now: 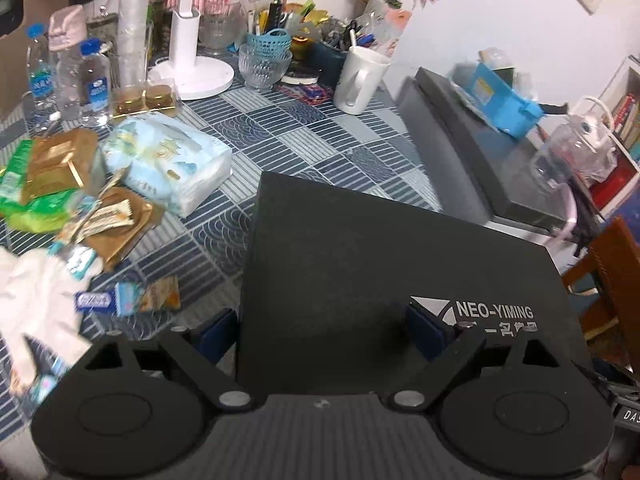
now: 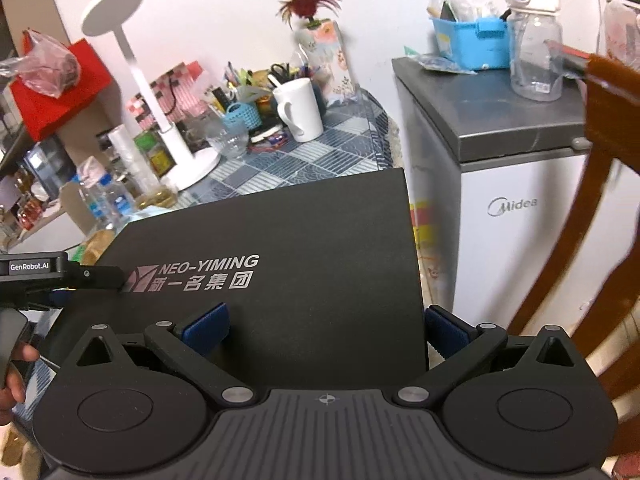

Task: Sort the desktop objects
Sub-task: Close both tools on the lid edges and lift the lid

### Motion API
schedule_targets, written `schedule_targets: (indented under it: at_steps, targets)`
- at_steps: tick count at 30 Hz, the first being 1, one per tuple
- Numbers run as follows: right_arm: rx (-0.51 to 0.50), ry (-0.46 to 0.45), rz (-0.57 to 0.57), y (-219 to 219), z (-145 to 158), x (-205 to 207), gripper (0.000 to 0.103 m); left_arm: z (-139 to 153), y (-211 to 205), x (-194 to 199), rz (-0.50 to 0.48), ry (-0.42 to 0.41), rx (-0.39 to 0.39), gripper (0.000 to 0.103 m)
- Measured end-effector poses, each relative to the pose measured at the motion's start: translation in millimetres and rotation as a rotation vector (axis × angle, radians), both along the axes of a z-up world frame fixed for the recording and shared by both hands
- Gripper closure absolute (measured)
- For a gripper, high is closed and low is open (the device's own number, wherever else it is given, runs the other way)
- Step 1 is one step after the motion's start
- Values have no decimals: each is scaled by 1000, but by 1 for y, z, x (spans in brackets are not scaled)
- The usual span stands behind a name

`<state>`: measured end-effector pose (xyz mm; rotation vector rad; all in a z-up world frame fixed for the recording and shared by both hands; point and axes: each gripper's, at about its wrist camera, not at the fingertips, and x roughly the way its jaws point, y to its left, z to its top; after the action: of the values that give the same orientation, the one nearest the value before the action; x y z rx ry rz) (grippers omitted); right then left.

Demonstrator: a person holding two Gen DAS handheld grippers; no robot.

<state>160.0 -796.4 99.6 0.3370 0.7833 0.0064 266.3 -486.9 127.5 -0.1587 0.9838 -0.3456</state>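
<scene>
table (image 1: 328, 136) (blue patterned cloth) | on it: tissue pack (image 1: 168, 162), white mug (image 1: 360, 80), lamp base (image 1: 192, 76), snack packets (image 1: 52, 184)

left tool (image 1: 320, 332): matte black, two round discs, silver pivot screws, blue finger pads (image 1: 218, 334)
right tool (image 2: 326, 326): same black build, ribbed grey centre plate, small cross mark
side label: white "genrobot.ai"
skin: brown fingers (image 2: 16, 384)

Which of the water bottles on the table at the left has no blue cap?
The middle bottle: a pink cloth covers its top, while the two bottles beside it show blue caps.
</scene>
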Motion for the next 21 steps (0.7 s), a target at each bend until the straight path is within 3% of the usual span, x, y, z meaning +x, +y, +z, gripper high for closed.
schedule_targets:
  at_steps: [21]
  targets:
    - [-27,-47,34,68,86,-163,0,75,75,-167,20,-62,-21,0]
